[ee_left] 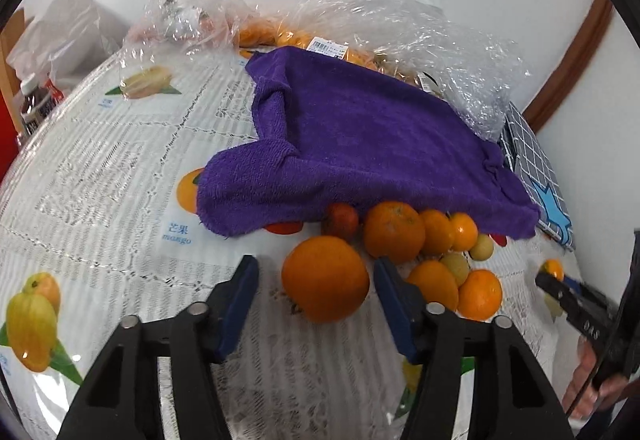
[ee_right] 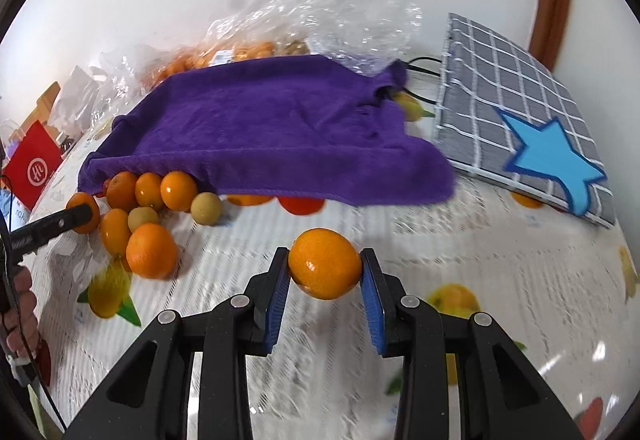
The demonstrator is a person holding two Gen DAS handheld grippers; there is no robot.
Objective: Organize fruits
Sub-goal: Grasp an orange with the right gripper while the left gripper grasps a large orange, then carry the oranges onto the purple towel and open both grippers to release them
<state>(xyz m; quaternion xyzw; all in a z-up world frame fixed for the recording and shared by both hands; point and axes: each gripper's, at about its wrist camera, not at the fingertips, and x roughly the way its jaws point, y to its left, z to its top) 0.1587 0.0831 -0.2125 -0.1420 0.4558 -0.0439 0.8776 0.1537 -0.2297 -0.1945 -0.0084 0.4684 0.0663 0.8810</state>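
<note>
Fruit pile (ee_left: 436, 256): oranges, small mandarins and two pale yellow-green round fruits heaped on the tablecloth (ee_left: 120, 168), partly tucked under the near edge of the towel (ee_left: 360, 144); it lies just ahead and to the right of the left gripper's fingertips
Big orange (ee_left: 325, 278): largest of the lot, round, dull orange skin, sitting on the cloth between the left gripper's fingers, close to the right one; whether either pad touches it I cannot tell
Left gripper (ee_left: 316, 280): jaws partly apart around the big orange, blue pads facing it, a clear gap on the left side
Held orange (ee_right: 325, 263): small, glossy, bright orange with a highlight on its skin, slightly flattened, raised clear of the cloth
Right gripper (ee_right: 325, 264): narrowed onto the held orange, both blue pads pressing its sides
Red fruit (ee_left: 340, 220): small, dark red, at the towel's edge just beyond the big orange
Towel: purple terry, draped over something raised, beyond both grippers
Bags (ee_left: 400, 12): crinkled clear plastic behind the towel, more orange fruit showing through
Checked cloth (ee_right: 520, 112): grey with white grid and a blue star, ahead and right of the right gripper
Hand (ee_right: 20, 304): grips the left gripper's handle, at the left edge of the right view
Tablecloth: white lace pattern printed with mangoes and other fruit
</note>
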